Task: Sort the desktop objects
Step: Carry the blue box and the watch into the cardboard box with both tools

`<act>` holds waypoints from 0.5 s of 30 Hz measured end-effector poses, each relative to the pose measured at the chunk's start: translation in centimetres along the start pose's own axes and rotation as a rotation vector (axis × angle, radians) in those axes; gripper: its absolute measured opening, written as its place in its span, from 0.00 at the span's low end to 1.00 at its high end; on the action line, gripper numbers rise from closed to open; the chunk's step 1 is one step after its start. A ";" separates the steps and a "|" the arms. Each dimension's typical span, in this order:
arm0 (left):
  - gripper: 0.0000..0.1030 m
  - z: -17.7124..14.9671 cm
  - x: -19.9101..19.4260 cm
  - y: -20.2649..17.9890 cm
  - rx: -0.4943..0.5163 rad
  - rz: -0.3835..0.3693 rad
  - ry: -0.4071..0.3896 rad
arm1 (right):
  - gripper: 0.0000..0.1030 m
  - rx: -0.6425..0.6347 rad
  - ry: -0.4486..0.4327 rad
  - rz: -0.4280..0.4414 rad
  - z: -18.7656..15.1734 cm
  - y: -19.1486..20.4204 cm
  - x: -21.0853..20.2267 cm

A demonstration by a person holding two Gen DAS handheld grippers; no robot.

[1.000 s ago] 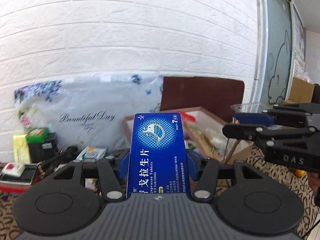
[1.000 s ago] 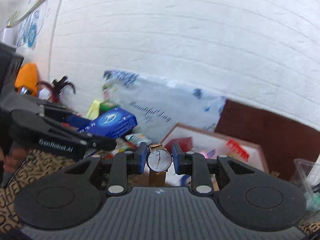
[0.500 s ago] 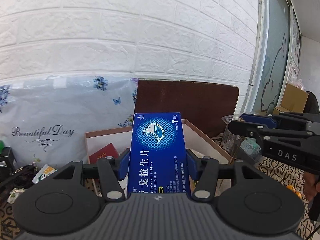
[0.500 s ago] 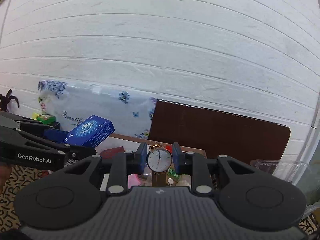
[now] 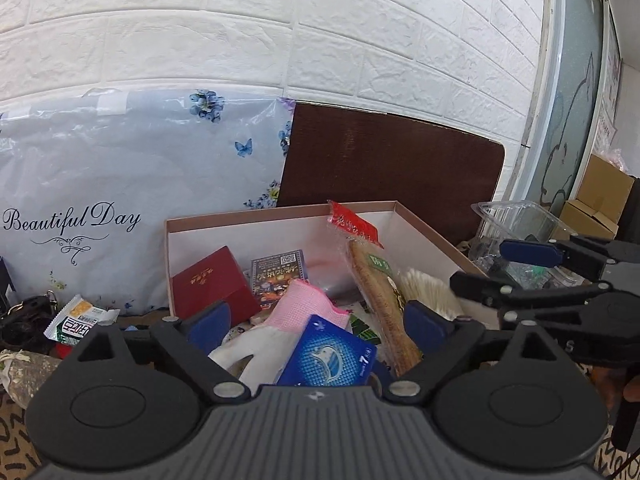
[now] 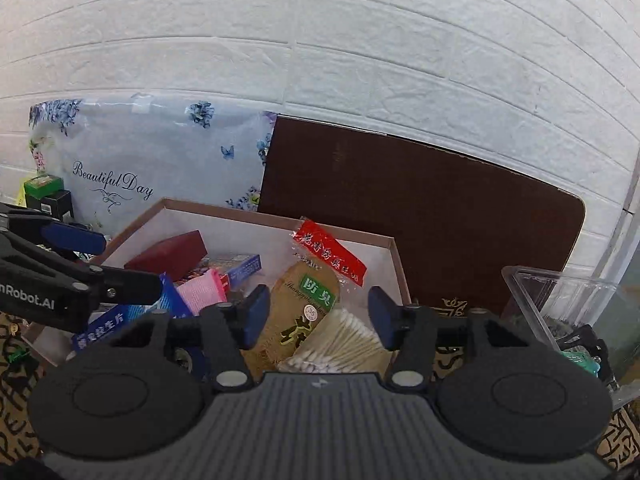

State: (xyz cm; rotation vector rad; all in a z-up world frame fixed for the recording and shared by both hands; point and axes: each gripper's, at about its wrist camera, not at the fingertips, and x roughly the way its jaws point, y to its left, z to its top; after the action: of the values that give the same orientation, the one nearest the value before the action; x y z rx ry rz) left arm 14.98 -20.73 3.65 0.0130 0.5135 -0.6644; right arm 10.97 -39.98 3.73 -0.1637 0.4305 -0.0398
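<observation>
Both grippers hang over the cardboard box (image 5: 424,224) with their jaws spread wide and nothing between them. Nearest the left gripper (image 5: 318,322), just below and ahead of its fingertips, the blue medicine box (image 5: 328,356) lies loose on top of the pile, tilted, its long axis running away and slightly to the left, resting against a white and pink glove (image 5: 276,328). Under the right gripper (image 6: 318,316) sit a bundle of cotton swabs (image 6: 340,344) and a packet of insoles (image 6: 304,304), whose long axis points away toward the far wall of the box. The watch cannot be made out in either view; it may be hidden under the gripper body.

Farther in, a dark red case (image 5: 214,284) and a small printed packet (image 5: 276,276) rest against the back of the box.

Judging by this, both drops look done, and the next pick lies outside the box. Loose things remain to the left on the patterned tabletop (image 5: 12,432), such as a green and white sachet (image 5: 78,322), so the left gripper is the nearer one for those; it would need to swing left and down. A clear plastic container (image 6: 560,304) stands just right of the box, nearer the right gripper.
</observation>
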 end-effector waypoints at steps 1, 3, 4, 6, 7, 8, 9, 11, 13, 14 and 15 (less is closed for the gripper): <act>0.97 0.0 -0.1 0.0 -0.005 0.002 -0.001 | 0.72 0.004 0.002 0.004 -0.1 0.1 0.0; 0.98 0.0 -0.1 0.0 -0.005 0.014 0.004 | 0.78 0.005 0.009 0.021 -0.4 0.6 0.0; 0.98 -0.1 -0.1 0.0 0.000 0.020 0.010 | 0.82 0.002 0.013 0.025 -0.5 0.8 0.0; 0.98 -0.4 0.0 -0.1 0.013 0.035 0.023 | 0.86 -0.007 0.020 0.026 -0.7 1.4 0.2; 0.98 -0.5 0.0 -0.1 0.016 0.041 0.026 | 0.87 -0.010 0.026 0.023 -0.8 1.6 0.3; 0.98 -0.6 -0.1 -0.2 0.018 0.048 0.029 | 0.87 -0.013 0.035 0.019 -0.9 1.8 0.3; 0.98 -0.6 -0.2 -0.1 0.017 0.053 0.029 | 0.87 -0.013 0.044 0.019 -1.0 2.0 0.3; 0.98 -0.7 -0.5 0.0 0.016 0.064 0.028 | 0.87 -0.010 0.051 0.025 -1.1 2.2 0.2; 0.98 -0.7 -0.8 0.0 0.014 0.073 0.026 | 0.89 -0.011 0.052 0.029 -1.1 2.3 -0.1; 0.98 -0.7 -1.0 0.1 0.012 0.077 0.026 | 0.89 -0.011 0.050 0.027 -1.0 2.4 -0.3; 0.98 -0.7 -1.2 0.1 0.007 0.081 0.025 | 0.89 -0.006 0.048 0.024 -0.9 2.4 -0.5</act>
State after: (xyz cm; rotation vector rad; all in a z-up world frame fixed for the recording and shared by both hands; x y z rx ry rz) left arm 13.86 -19.82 3.57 0.0485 0.5319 -0.5878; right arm 10.17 -37.70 2.67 -0.1641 0.4807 -0.0185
